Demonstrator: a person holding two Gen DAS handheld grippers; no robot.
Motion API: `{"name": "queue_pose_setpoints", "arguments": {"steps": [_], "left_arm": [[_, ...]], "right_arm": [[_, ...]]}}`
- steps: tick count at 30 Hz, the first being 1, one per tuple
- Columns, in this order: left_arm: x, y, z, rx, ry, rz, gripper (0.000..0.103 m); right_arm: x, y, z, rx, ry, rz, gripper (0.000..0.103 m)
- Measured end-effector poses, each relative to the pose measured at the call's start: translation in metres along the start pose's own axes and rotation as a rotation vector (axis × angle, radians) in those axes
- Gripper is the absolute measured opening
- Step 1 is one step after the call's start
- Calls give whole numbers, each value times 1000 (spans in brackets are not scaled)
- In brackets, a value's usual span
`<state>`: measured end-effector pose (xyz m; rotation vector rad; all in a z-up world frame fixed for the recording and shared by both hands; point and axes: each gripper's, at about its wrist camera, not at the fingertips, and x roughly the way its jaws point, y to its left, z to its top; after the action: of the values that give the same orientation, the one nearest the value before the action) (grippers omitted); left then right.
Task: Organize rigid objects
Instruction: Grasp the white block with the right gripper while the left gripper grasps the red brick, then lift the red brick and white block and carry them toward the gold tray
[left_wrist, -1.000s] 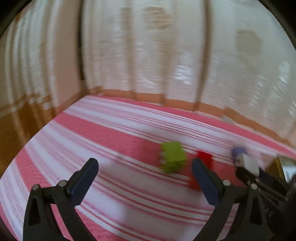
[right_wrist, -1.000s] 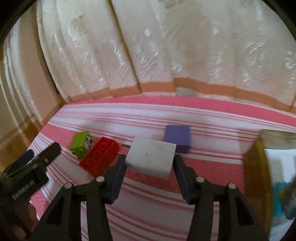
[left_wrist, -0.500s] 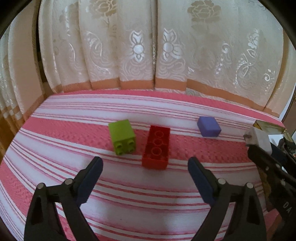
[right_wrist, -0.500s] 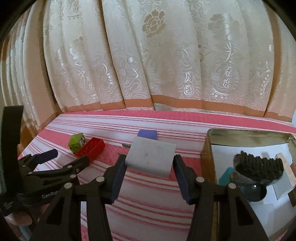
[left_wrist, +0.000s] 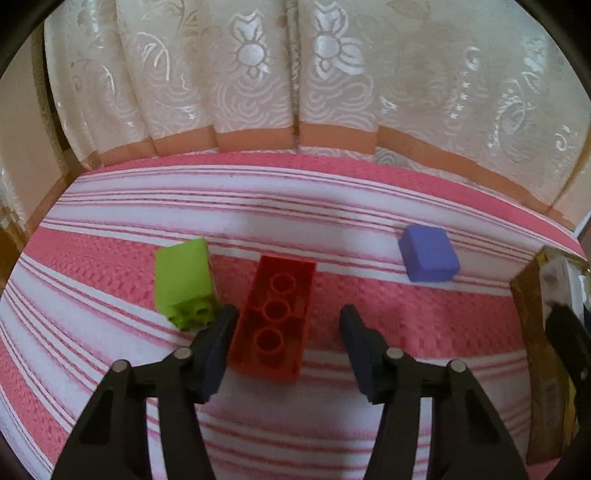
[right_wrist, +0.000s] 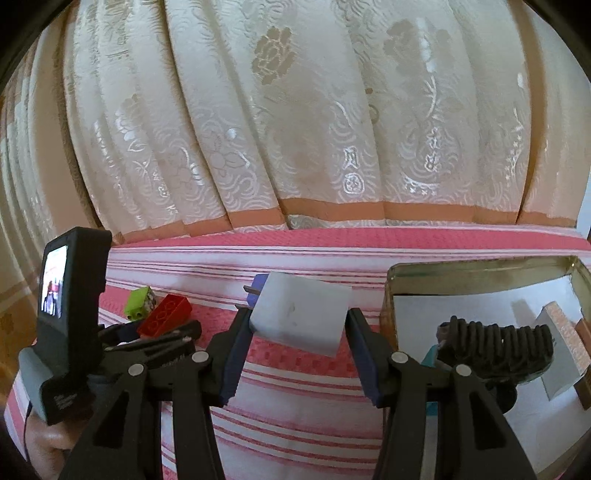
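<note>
Red brick (left_wrist: 275, 319): long building brick, lying underside up with three round sockets showing, on the pink-and-white striped cloth (left_wrist: 332, 206). It sits between the fingers of the left gripper (left_wrist: 288, 325); the jaws stand apart, the left finger touching or just beside the brick's edge, the right finger clear of it. In the right wrist view the same brick (right_wrist: 165, 315) shows just past the left gripper's fingertips (right_wrist: 184, 328).

Green brick (left_wrist: 184, 282): lying on its side just left of the red brick, studs facing the camera, outside the left gripper's span.

Purple block (left_wrist: 428, 254): flat on the cloth, well apart to the right of the red brick.

White block (right_wrist: 301, 317): rectangular, tilted, clamped between the fingers of the right gripper (right_wrist: 295, 332) and held above the cloth, just left of the tin.

Tin (right_wrist: 480, 267): open metal box at the right edge of the cloth, gold outer wall. Contents: a black ribbed item (right_wrist: 495, 341), a pale block with a pinkish patterned top (right_wrist: 557, 325), something teal partly hidden.

Curtain (right_wrist: 295, 129): cream, floral pattern, orange band at the hem, hanging behind the cloth's far edge.
</note>
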<state>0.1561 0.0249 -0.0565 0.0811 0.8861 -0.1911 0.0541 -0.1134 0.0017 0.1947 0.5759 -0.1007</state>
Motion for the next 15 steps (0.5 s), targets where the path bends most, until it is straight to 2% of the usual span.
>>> {"name": "queue_pose_setpoints", "arguments": {"steps": [3,8,10,15], "left_arm": [[-4,1,1,-5,-16,11,30],[-16,19,1,-105,-38,-58,30],[-26,24,-2,-146,-77,-82,30],[-48,22,-7,-167,-191,-24,30]], "right_arm": [[1,-1,0,6,6,1,55],[1,-2,0,18,12,10,55],[1,-2,1,21,8,10,55],[-1,-2,1,27,-4,21,55]]}}
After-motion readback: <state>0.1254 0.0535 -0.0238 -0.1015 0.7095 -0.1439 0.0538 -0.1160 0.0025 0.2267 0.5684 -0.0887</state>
